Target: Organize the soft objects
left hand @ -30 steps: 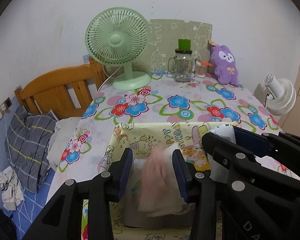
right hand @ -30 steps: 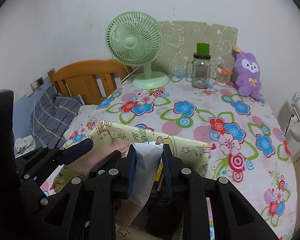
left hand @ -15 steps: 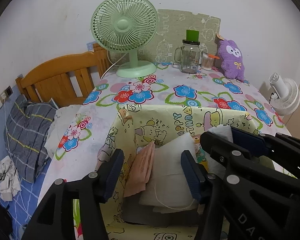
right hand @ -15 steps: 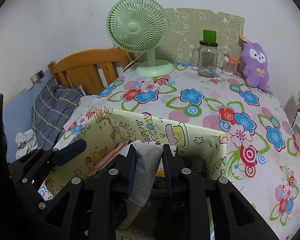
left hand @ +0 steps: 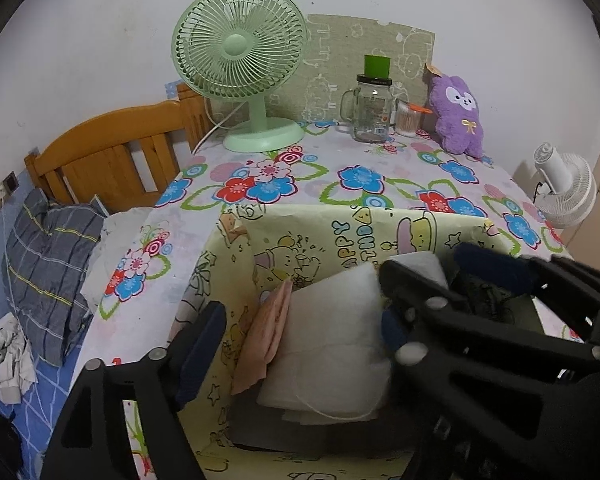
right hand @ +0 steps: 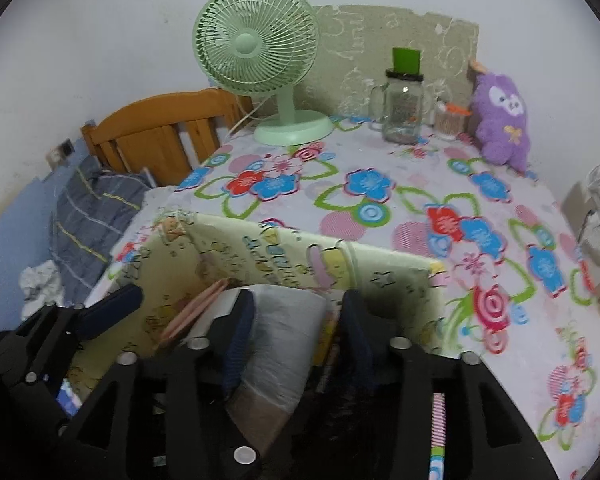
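Note:
A yellow cartoon-print box stands on the flowered table. Inside it stand a pink folded cloth, a white folded pad and a grey-white wrapped soft pack. My left gripper is open over the box, its fingers either side of the pink cloth and white pad. My right gripper is open, its fingers either side of the grey-white pack without pressing it. The right gripper hides the left one's right finger in the left wrist view.
At the table's back stand a green fan, a glass jar with a green lid, a cotton-swab cup and a purple plush. A wooden bed headboard and a grey checked pillow lie left. A white fan stands right.
My left gripper opened wider, and the pink cloth came to rest in the box. My right gripper, shut on the grey-white pack before, opened. Both moved down toward the box.

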